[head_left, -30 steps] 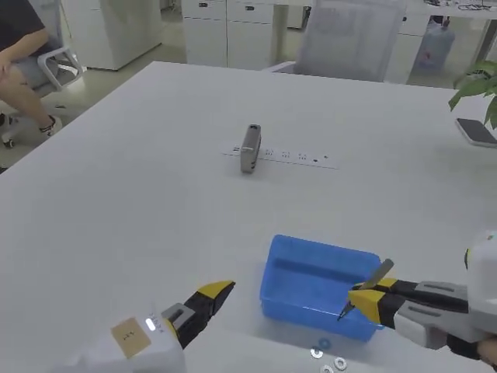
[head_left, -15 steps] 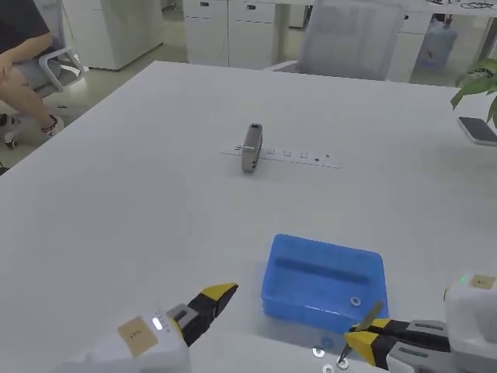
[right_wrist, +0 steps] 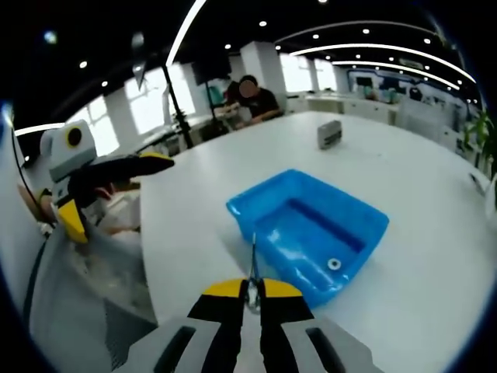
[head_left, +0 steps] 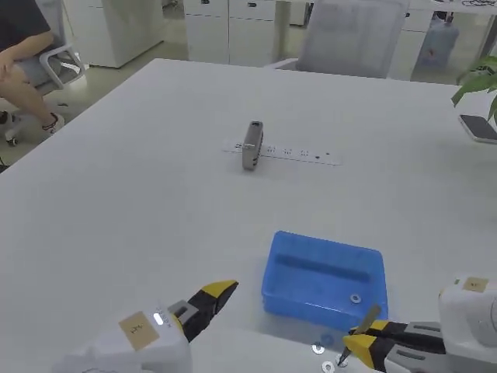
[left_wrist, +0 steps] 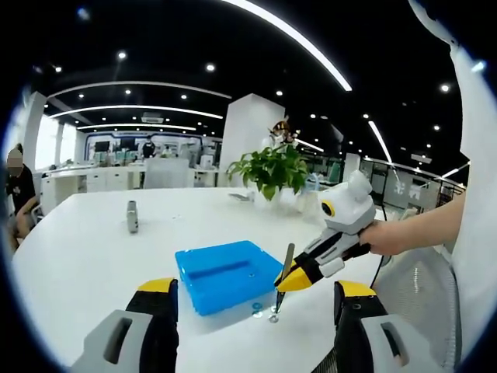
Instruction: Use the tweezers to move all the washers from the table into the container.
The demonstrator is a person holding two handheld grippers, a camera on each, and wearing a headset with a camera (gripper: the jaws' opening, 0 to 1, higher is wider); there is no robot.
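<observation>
Right gripper (head_left: 356, 346) clamps the tweezers (head_left: 362, 322), tips down over washers (head_left: 317, 350) just in front of the container (head_left: 326, 247) — one washer (head_left: 356, 298) lies inside. Lower straight and pinch one rim gently; left gripper (head_left: 221, 294) gapes wide beside the container.

A white power strip (head_left: 295, 154) lies flat, with a grey plug block (head_left: 251, 145) standing on its left end. Behind it stands a grey office chair (head_left: 349, 35). Far to its right are green plant leaves (head_left: 475, 81) and a dark phone (head_left: 476, 130). Far to its left sits a person (head_left: 19, 47).
</observation>
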